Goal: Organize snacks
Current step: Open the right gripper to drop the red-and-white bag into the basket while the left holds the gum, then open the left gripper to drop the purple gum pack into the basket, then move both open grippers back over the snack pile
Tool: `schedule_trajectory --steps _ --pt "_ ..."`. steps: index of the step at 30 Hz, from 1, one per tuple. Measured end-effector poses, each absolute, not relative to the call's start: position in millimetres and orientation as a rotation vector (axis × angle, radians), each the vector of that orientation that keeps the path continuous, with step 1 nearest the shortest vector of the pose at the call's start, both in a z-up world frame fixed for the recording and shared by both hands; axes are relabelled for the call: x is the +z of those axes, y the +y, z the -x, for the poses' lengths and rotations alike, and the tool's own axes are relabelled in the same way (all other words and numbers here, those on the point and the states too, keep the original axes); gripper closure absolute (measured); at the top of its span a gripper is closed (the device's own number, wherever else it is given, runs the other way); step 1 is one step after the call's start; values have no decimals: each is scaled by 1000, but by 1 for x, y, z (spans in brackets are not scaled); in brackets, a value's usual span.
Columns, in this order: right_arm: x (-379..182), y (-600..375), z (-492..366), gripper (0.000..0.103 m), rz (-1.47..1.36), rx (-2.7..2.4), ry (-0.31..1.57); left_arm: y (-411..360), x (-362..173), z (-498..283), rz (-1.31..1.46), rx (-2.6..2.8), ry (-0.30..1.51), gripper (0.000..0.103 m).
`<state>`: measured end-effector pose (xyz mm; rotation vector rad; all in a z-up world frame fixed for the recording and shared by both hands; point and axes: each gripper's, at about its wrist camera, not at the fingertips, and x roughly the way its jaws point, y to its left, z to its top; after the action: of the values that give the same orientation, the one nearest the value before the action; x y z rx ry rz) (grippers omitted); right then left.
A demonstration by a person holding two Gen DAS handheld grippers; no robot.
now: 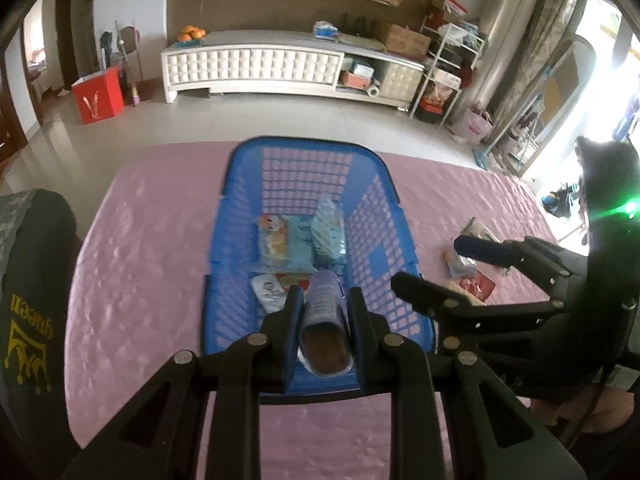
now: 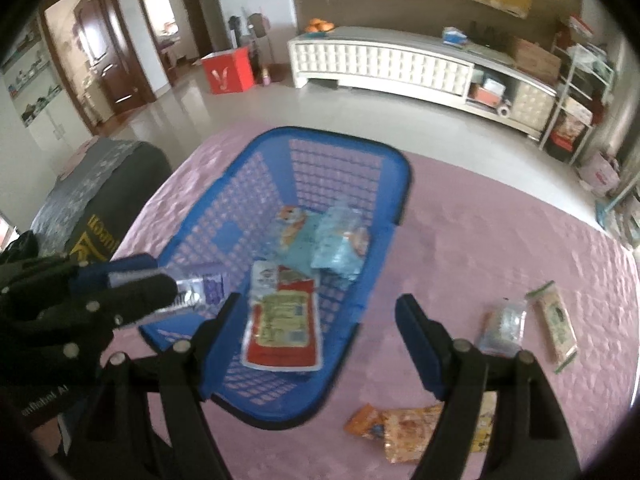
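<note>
Snacks lie partly sorted on a pink quilted tabletop, where a blue plastic lattice basket stands near the far edge. Over the near end of that basket hangs the left gripper, its two tongs pinching a pale purple snack packet between them; the packet's dark end faces back toward the handle and its other end pokes forward over the basket floor. Already inside the basket are a light blue packet with a cartoon picture, a clear blue-printed packet just beside it, and, nearer, a red-and-white flat pack lying on the lattice bottom. The right gripper hovers above the basket's right wall with its tongs spread wide and nothing between them; that red-and-white pack lies below the gap, not touched. Out on the cloth to the right of the basket wait more snacks: a clear packet, a long tan bar with green-edged ends just beside it, and an orange crinkled bag nearer the handle. Across the tiled floor stands a low white tufted cabinet, with a red box to its left.
</note>
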<state>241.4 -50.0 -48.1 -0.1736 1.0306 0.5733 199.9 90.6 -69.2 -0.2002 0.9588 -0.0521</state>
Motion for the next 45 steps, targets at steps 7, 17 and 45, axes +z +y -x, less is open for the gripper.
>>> schedule_trajectory --steps 7,17,45 --pt "-63 -73 -254 20 151 524 1055 74 -93 -229 213 -101 1025 83" --pt "-81 -97 -282 20 112 482 1088 62 -121 -273 191 -98 1097 83" --pt "-42 -135 -262 20 47 450 1032 33 -96 -256 139 -103 1054 42"
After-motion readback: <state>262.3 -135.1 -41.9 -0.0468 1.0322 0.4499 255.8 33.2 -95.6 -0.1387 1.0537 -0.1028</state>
